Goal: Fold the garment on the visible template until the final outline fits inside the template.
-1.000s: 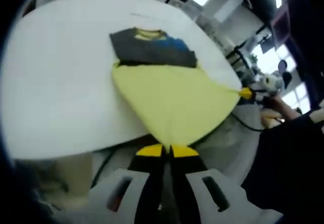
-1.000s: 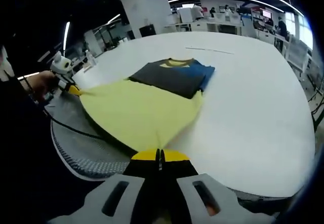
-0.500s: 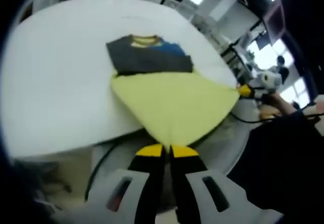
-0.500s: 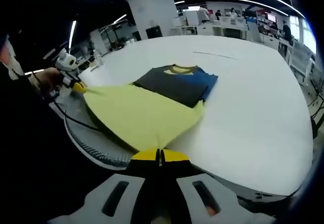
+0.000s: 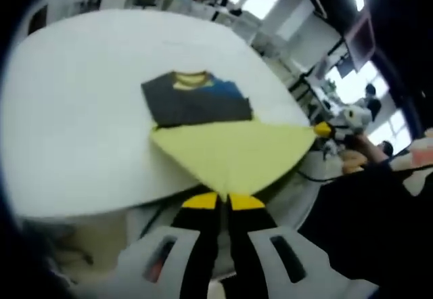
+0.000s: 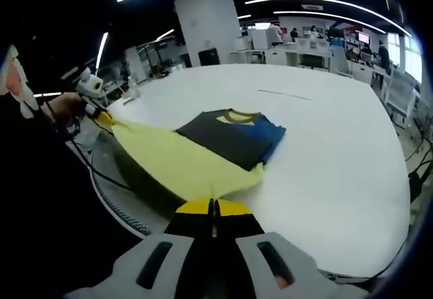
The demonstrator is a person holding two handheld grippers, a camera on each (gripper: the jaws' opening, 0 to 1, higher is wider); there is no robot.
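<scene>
Both tools are pinching the garment's hem: the left hand-held gripper [image 5: 224,201] is clamped on one corner of the yellow lower half [image 5: 233,151], and the right hand-held gripper [image 6: 213,208] is clamped on the other corner [image 6: 177,166]. The garment [image 6: 233,134] is lying on the white table [image 6: 338,150], its dark upper part with the yellow collar resting flat while the lifted yellow part is stretching out beyond the table's near edge. No template outline is readable. A risk is looming: uneven tension between the two corners is likely to drag the dark part toward the edge, or skew the fold line.
</scene>
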